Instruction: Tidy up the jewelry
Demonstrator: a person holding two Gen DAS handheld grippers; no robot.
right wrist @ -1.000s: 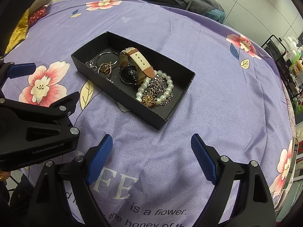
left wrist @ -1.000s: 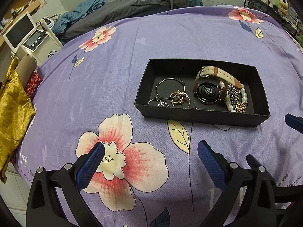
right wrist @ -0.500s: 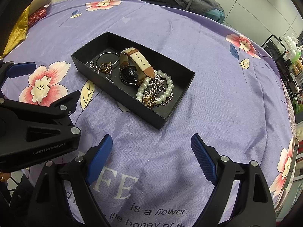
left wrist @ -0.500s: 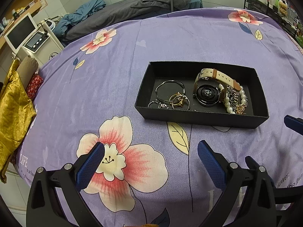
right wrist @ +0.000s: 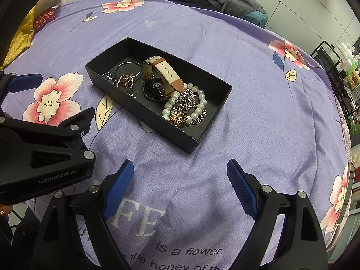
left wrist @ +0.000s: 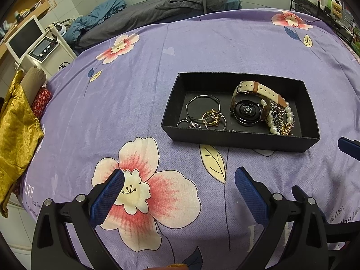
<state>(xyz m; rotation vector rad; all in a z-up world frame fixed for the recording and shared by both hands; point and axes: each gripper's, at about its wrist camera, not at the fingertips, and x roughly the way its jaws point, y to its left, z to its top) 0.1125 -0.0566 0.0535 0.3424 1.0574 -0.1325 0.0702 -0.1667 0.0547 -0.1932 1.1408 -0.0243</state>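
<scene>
A black tray [left wrist: 236, 138] [right wrist: 155, 121] lies on the purple floral cloth [left wrist: 135, 90]. In it lie a watch with a beige strap [left wrist: 247, 110] [right wrist: 157, 85], a thin silver bangle [left wrist: 202, 106], gold and silver rings [left wrist: 211, 119] [right wrist: 123, 79], a pearl bracelet [left wrist: 289, 114] [right wrist: 198, 105] and tangled chains [right wrist: 182, 110]. My left gripper [left wrist: 178, 191] is open and empty, well short of the tray. My right gripper [right wrist: 180, 186] is open and empty, also short of the tray.
The left gripper's black body [right wrist: 45, 155] fills the left of the right wrist view. Gold fabric [left wrist: 15, 132] hangs at the cloth's left edge. A white device with a screen [left wrist: 42, 47] and a dark blanket [left wrist: 168, 9] lie beyond. A wire rack with bottles [left wrist: 324, 2] stands far right.
Almost nothing has changed. The left view has shifted very slightly; both grippers stay open and empty and the jewelry has not moved.
</scene>
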